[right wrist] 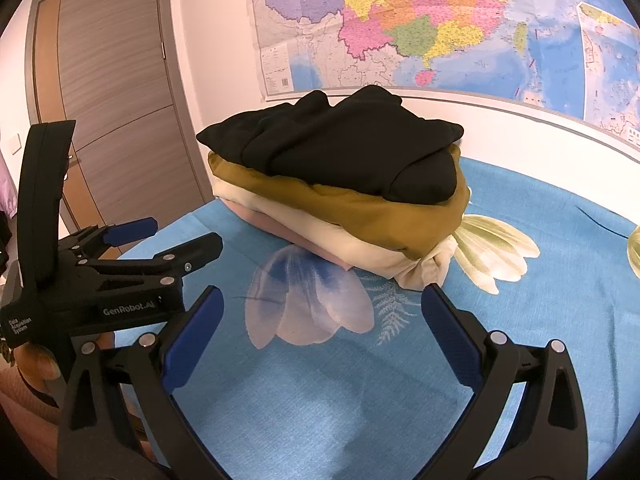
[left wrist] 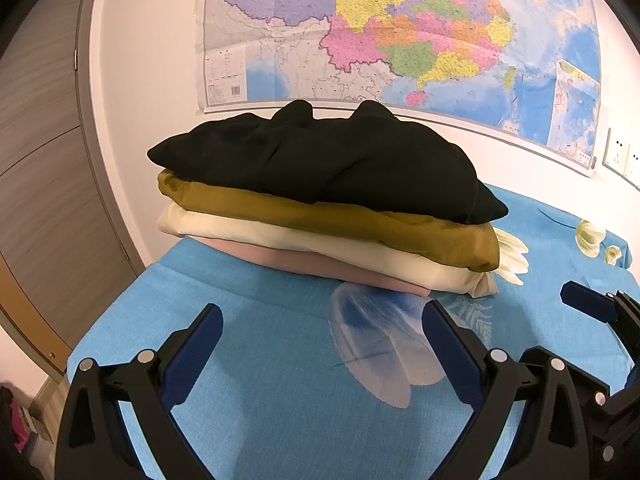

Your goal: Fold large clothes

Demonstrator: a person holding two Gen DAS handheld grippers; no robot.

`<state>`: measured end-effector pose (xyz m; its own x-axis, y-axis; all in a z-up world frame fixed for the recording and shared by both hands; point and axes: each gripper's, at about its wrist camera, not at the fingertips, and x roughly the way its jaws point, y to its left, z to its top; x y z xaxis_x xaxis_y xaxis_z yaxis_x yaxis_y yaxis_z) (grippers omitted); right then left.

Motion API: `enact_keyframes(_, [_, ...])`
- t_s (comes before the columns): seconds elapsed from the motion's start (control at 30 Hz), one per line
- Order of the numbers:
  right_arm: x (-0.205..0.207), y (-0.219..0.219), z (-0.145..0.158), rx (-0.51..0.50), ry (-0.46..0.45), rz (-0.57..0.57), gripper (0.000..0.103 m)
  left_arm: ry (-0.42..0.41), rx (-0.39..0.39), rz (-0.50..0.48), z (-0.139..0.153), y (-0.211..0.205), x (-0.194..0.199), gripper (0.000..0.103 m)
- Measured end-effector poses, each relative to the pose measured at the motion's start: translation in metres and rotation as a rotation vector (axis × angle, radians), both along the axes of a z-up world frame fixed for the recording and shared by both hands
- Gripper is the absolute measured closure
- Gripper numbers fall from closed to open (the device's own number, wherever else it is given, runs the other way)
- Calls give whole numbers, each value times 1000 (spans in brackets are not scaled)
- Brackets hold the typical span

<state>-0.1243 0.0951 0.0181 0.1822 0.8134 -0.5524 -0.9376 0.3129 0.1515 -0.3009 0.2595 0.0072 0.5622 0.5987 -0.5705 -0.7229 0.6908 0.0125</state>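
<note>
A stack of folded clothes sits on the blue floral tablecloth [left wrist: 260,380] against the wall. A black garment [left wrist: 328,160] lies on top, over an olive one [left wrist: 340,216], a cream one [left wrist: 320,244] and a pink one [left wrist: 320,266]. The stack also shows in the right wrist view, black garment [right wrist: 340,144] on top. My left gripper [left wrist: 322,320] is open and empty, a short way in front of the stack. My right gripper [right wrist: 320,300] is open and empty, near the stack's front corner. The left gripper [right wrist: 176,236] shows at the left of the right wrist view.
A large coloured map [left wrist: 400,32] hangs on the white wall behind the stack. A brown door [right wrist: 112,80] stands to the left. Wall sockets [left wrist: 618,156] are at the far right. The table's left edge [left wrist: 112,312] is close to my left gripper.
</note>
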Motion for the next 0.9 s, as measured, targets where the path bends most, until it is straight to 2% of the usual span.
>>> enact_keyframes(0.9, [-2, 1, -1, -7, -3, 2, 6, 5, -1, -9, -2, 1, 3, 7])
